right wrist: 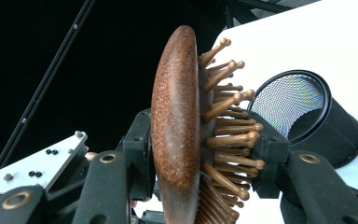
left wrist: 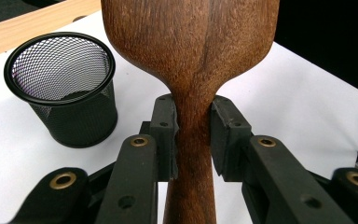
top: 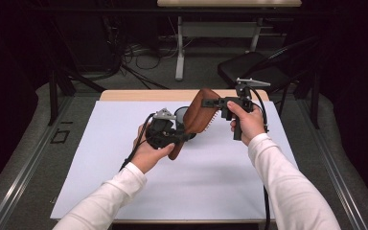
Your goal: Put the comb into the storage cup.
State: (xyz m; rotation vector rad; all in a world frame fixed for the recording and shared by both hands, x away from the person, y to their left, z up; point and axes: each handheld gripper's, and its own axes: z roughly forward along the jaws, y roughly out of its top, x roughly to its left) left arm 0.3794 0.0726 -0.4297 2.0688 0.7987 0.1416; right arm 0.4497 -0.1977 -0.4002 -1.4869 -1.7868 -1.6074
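Hovering above the desk [top: 124, 191], the wooden hairbrush [top: 199, 115] is clamped at its handle by the left tool [left wrist: 193, 140] and across its head by the right tool [right wrist: 205, 154]. Mesh cup [left wrist: 60, 88] waits at the brush's eleven o'clock; insertion remains, judging by this.

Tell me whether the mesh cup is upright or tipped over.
Upright. The mesh cup stands on its base on the white sheet, open rim up, in the left gripper view.

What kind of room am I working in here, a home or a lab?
Likely a lab or recording workspace: a white-topped table under dark surroundings, loose cables on the floor behind, and a second desk frame with a black chair.
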